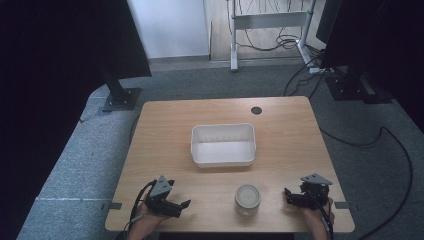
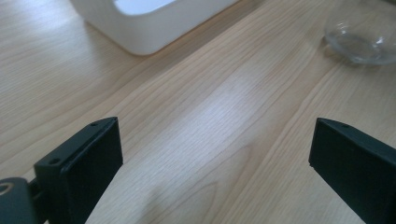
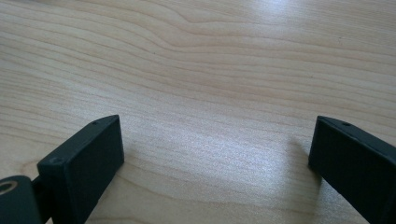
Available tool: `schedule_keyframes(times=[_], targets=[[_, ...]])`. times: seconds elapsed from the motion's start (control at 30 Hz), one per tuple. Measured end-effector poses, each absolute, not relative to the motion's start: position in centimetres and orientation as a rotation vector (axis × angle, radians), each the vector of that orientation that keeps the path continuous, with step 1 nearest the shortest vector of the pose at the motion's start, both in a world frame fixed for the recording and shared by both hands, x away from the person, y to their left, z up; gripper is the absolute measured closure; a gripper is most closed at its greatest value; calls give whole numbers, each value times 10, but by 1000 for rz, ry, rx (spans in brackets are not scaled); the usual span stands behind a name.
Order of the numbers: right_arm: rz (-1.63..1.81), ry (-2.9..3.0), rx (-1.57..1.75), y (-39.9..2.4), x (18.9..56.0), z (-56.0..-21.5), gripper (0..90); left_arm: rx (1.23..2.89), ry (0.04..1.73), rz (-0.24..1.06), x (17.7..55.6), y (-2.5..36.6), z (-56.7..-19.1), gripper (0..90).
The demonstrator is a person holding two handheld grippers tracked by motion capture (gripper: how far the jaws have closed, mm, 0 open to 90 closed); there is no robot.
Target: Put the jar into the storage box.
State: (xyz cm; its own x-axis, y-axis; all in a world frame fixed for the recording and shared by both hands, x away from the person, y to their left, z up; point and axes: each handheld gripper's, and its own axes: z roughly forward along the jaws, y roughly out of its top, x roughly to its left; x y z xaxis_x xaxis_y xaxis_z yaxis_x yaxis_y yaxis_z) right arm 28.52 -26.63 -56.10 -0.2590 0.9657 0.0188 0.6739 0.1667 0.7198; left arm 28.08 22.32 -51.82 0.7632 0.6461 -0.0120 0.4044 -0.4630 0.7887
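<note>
A white rectangular bin [image 1: 223, 145] stands empty in the middle of the wooden table [image 1: 290, 130]; its corner [image 2: 140, 23] shows at the top of the left gripper view. A clear glass jar [image 1: 247, 198] stands near the front edge, and its base [image 2: 362, 39] appears at upper right in the left gripper view. My left gripper [image 1: 182, 206] rests at the front left, open, pointing right toward the jar. My right gripper [image 1: 289, 196] rests at the front right, open, pointing left toward the jar. Bare wood lies between each pair of jaws [image 2: 215, 158] [image 3: 215, 154].
A round cable hole [image 1: 256, 110] sits near the table's far edge. Dark panels stand at the left and right of the table. A metal stand base [image 1: 121, 99] and cables [image 1: 380, 135] lie on the grey carpet around it.
</note>
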Motion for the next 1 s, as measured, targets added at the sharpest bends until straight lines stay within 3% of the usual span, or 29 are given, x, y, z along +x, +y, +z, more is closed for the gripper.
schedule_keyframes(times=[1.0], targets=[[870, 2002, 1545, -266, 285, -561, 31, 2124, 635, 316, 278, 168, -511, 18]])
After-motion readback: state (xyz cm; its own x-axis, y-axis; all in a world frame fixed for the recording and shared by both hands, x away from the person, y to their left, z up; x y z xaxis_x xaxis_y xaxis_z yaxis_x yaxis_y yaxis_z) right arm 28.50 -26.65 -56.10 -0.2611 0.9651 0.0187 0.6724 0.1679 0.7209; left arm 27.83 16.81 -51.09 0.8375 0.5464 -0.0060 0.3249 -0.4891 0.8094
